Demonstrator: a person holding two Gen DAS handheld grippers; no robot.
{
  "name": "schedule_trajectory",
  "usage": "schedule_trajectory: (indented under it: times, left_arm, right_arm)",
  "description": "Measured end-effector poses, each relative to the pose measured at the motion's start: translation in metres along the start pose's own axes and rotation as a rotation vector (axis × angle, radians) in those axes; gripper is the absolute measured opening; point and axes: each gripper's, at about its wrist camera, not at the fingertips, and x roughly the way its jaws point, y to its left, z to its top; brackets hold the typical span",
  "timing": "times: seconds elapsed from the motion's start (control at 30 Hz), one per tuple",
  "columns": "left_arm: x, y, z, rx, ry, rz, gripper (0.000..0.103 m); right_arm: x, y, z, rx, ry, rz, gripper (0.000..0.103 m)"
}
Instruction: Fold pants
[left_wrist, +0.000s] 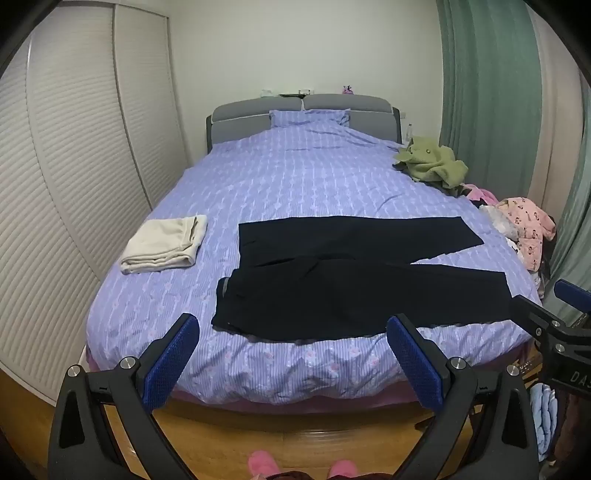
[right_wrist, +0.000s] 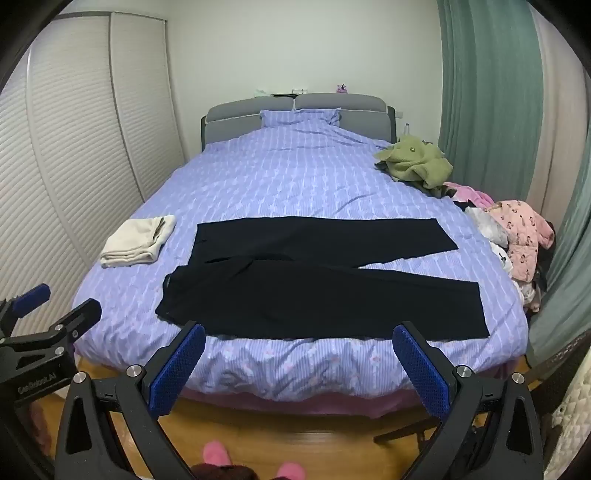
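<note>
Black pants (left_wrist: 354, 280) lie flat across the foot of the bed (left_wrist: 295, 177), waist at the left, both legs spread to the right; they also show in the right wrist view (right_wrist: 317, 284). My left gripper (left_wrist: 293, 326) is open and empty, held back from the bed's front edge above the floor. My right gripper (right_wrist: 299, 334) is open and empty, also short of the bed edge. Each gripper shows at the side of the other's view, the right one (left_wrist: 546, 314) and the left one (right_wrist: 55, 310).
A folded cream garment (left_wrist: 164, 240) lies on the bed left of the pants. A green garment (left_wrist: 432, 162) and a pile of pink clothes (left_wrist: 524, 225) sit at the bed's right edge. Wardrobe doors (left_wrist: 74, 184) at left, curtain (left_wrist: 491, 92) at right. Pink slippers (left_wrist: 262, 465) on the wooden floor.
</note>
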Motion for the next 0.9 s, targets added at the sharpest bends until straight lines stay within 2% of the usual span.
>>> schedule_trajectory:
  times: [0.2,0.3,0.4,0.47,0.9]
  left_arm:
    - [-0.006,-0.007,0.011,0.002,-0.012,-0.020,0.103]
    - [-0.010,-0.018,0.016,0.018,-0.027,-0.001,0.103]
    - [-0.017,-0.012,0.009,0.012,-0.057,-0.015,0.103]
    - [-0.017,-0.010,0.009,0.003,-0.057,-0.017,0.103]
    - [-0.021,0.004,0.004,-0.043,-0.060,-0.007,0.103]
  right_arm:
    - [0.000,0.000,0.000,0.008,-0.005,0.004,0.103]
    - [0.005,0.005,0.004,0.007,-0.002,0.003,0.103]
    - [0.005,0.007,0.006,0.009,-0.004,0.007,0.103]
    - [0.002,0.015,0.009,0.007,-0.005,0.010,0.103]
    - [-0.008,0.003,0.006,0.006,-0.040,0.025,0.103]
